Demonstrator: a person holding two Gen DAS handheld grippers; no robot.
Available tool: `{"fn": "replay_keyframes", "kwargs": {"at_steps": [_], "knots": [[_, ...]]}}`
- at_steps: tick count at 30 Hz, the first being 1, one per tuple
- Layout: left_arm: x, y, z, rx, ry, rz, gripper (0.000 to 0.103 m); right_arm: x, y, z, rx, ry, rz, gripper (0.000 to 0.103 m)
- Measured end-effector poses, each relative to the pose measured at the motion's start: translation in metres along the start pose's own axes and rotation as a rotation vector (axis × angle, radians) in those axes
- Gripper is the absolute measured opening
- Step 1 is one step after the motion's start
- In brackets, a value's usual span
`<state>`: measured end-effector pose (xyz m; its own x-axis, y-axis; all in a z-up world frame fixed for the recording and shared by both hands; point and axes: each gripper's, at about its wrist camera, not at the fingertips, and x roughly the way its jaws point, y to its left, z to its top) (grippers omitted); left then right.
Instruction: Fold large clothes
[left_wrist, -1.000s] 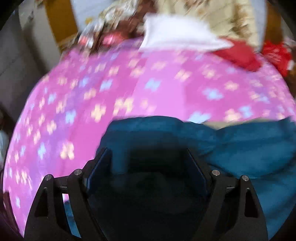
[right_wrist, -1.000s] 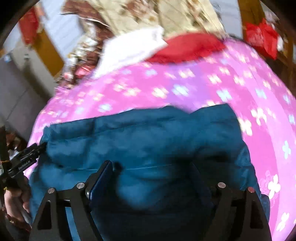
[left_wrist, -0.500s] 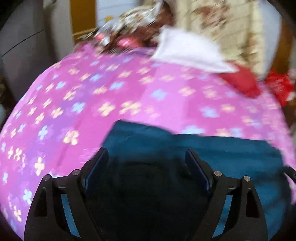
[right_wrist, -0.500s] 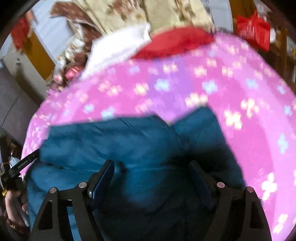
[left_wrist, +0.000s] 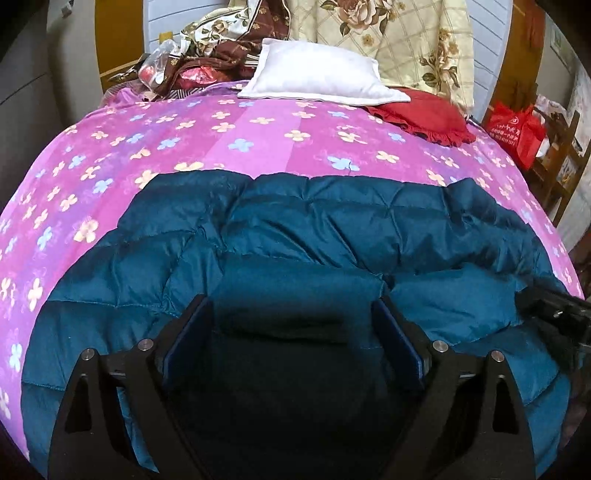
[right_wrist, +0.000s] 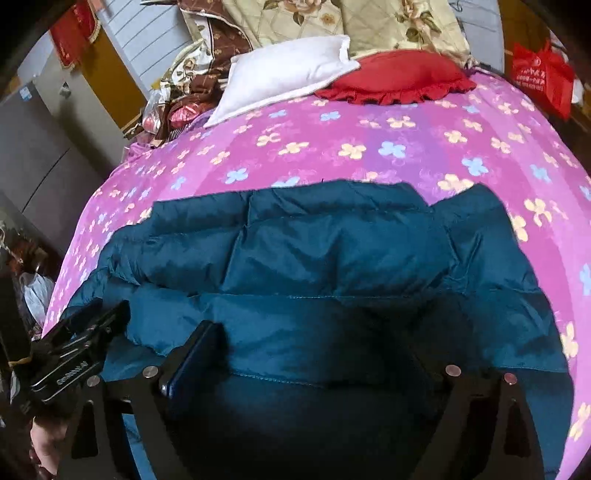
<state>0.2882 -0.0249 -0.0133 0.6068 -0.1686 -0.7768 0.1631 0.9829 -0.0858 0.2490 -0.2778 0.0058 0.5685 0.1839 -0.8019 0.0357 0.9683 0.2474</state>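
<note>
Currently, the quilted teal down jacket lies spread flat across the near part of the bed, on a pink bedspread printed with small flowers. The jacket fabric is puffy, stitched into rectangular panels, with creases along the seams. In the right wrist view the jacket reaches from the left edge of the bedspread almost to its right side.

The left claw points forward over the near part of the jacket. Its two fingers stand wide apart, released, with jacket fabric between and under them; no fabric is pinched. The right claw is posed likewise over the jacket, fingers spread and released; its right finger is lost in shadow. In the right wrist view the left claw appears at the lower left, low over the jacket's edge, with part of the person's hand below it. In the left wrist view the right claw shows at the far right edge.

At the head of the bed lie a white pillow and a red frilled cushion. A red bag with white print hangs beside the bed; its writing cannot be read. A label on the left claw's body is too small to read.
</note>
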Motion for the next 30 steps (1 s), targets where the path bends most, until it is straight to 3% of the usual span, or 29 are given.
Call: {"fn": "replay_keyframes", "kwargs": {"at_steps": [3, 6, 10, 22, 26, 30], "knots": [[0.0, 0.0, 0.0, -0.005, 0.012, -0.004, 0.09, -0.022, 0.009, -0.001, 0.002, -0.066, 0.015, 0.09], [0.0, -0.001, -0.001, -0.004, 0.012, -0.005, 0.09, -0.032, 0.024, -0.006, -0.003, -0.061, 0.062, 0.09], [0.0, 0.001, -0.001, -0.009, 0.015, -0.018, 0.091, 0.003, 0.032, -0.022, -0.086, 0.028, -0.021, 0.1], [-0.011, 0.005, -0.002, -0.013, -0.002, 0.002, 0.091, 0.01, 0.025, -0.034, -0.105, -0.032, -0.016, 0.103], [-0.047, 0.027, 0.003, -0.033, -0.108, 0.048, 0.091, 0.013, 0.026, -0.033, -0.11, -0.028, -0.024, 0.103], [-0.066, 0.084, -0.004, -0.121, -0.088, 0.05, 0.091, 0.013, 0.026, -0.034, -0.113, -0.029, -0.029, 0.103]]}}
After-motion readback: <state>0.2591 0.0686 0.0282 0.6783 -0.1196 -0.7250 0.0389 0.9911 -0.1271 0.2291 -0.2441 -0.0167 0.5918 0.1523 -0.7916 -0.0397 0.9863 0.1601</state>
